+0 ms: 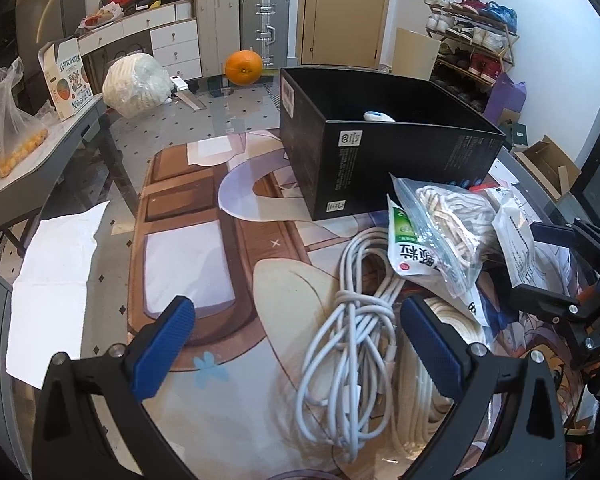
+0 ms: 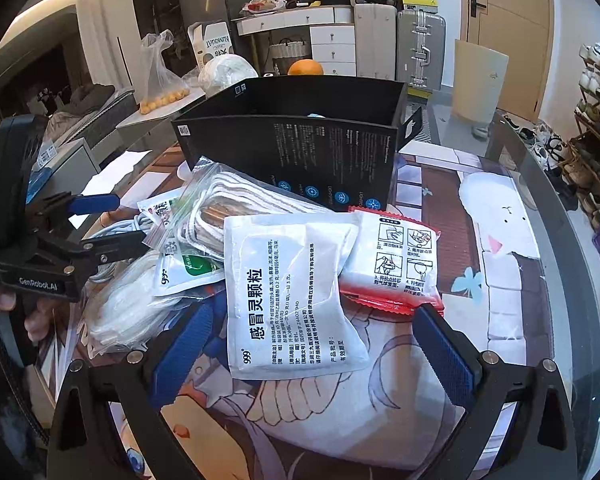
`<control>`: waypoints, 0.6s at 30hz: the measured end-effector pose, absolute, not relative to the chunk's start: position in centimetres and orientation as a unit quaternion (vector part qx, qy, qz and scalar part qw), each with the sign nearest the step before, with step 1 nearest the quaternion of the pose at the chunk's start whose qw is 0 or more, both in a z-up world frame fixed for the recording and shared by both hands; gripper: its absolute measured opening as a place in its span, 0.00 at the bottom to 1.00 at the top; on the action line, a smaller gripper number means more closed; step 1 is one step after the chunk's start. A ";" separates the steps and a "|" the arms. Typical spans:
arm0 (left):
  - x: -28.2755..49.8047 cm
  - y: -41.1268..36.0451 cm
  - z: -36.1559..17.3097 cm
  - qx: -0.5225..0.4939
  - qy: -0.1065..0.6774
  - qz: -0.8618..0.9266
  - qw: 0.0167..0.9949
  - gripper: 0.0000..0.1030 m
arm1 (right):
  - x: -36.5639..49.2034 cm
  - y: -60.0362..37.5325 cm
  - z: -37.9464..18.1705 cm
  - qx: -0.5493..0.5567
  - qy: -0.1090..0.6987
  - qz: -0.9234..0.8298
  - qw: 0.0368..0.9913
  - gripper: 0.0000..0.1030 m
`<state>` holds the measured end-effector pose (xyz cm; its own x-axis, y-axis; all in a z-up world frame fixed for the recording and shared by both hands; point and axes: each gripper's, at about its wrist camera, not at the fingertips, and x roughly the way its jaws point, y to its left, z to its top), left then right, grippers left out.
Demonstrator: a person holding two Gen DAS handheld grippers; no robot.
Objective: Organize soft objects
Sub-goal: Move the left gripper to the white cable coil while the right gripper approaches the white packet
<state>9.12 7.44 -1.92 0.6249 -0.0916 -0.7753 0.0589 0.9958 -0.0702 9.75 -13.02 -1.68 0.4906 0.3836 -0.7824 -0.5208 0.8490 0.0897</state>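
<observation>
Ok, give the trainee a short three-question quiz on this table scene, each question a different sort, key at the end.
1. True or false: the left gripper is shut on the white cable bundle.
2. Multiple choice: the white sachet between the right gripper's fingers partly overlaps: A) the orange, B) the red-edged packet, C) a suitcase.
3. Fill in: the open container behind the pile is a black ___.

Key: 1 false; 2 B; 3 box.

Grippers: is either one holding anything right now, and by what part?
Nothing held. Left gripper and right gripper both have jaws open, above the cable and pouch.
</observation>
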 end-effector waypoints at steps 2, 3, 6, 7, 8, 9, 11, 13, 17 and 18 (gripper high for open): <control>9.4 7.4 -2.1 -0.019 0.437 -0.045 0.898 0.98 | 9.7 -13.0 -1.7 -0.080 0.431 0.263 0.860 0.99; 9.5 7.3 -2.2 -0.018 0.439 -0.046 0.897 0.98 | 9.7 -13.1 -1.7 -0.080 0.430 0.264 0.860 0.98; 9.6 7.3 -2.4 -0.016 0.443 -0.049 0.895 0.98 | 9.4 -12.9 -1.8 -0.090 0.431 0.262 0.859 0.95; 9.7 7.3 -2.4 -0.017 0.445 -0.051 0.894 0.98 | 9.4 -12.9 -1.8 -0.091 0.430 0.264 0.858 0.92; 9.7 7.2 -2.4 -0.016 0.447 -0.051 0.893 0.98 | 9.3 -12.8 -1.8 -0.092 0.430 0.266 0.858 0.90; 9.8 7.2 -2.5 -0.015 0.450 -0.052 0.892 0.97 | 9.3 -12.8 -1.8 -0.093 0.429 0.266 0.858 0.89; 9.9 7.0 -2.5 -0.008 0.451 -0.052 0.891 0.97 | 9.4 -12.6 -1.8 -0.098 0.429 0.266 0.858 0.87; 9.9 6.7 -2.7 0.001 0.454 -0.050 0.890 0.98 | 9.3 -12.3 -1.7 -0.103 0.427 0.269 0.857 0.85; 9.9 6.5 -2.7 0.007 0.456 -0.052 0.888 1.00 | 9.4 -11.8 -1.7 -0.114 0.426 0.275 0.855 0.82; 9.9 6.5 -2.7 0.008 0.456 -0.052 0.889 1.00 | 9.4 -11.7 -1.6 -0.115 0.426 0.276 0.854 0.79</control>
<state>9.89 6.53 -2.73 0.5790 -0.0858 -0.8108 0.0998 0.9944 -0.0339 9.38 -11.72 -1.64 0.4848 0.3742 -0.7906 -0.5695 0.8210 0.0393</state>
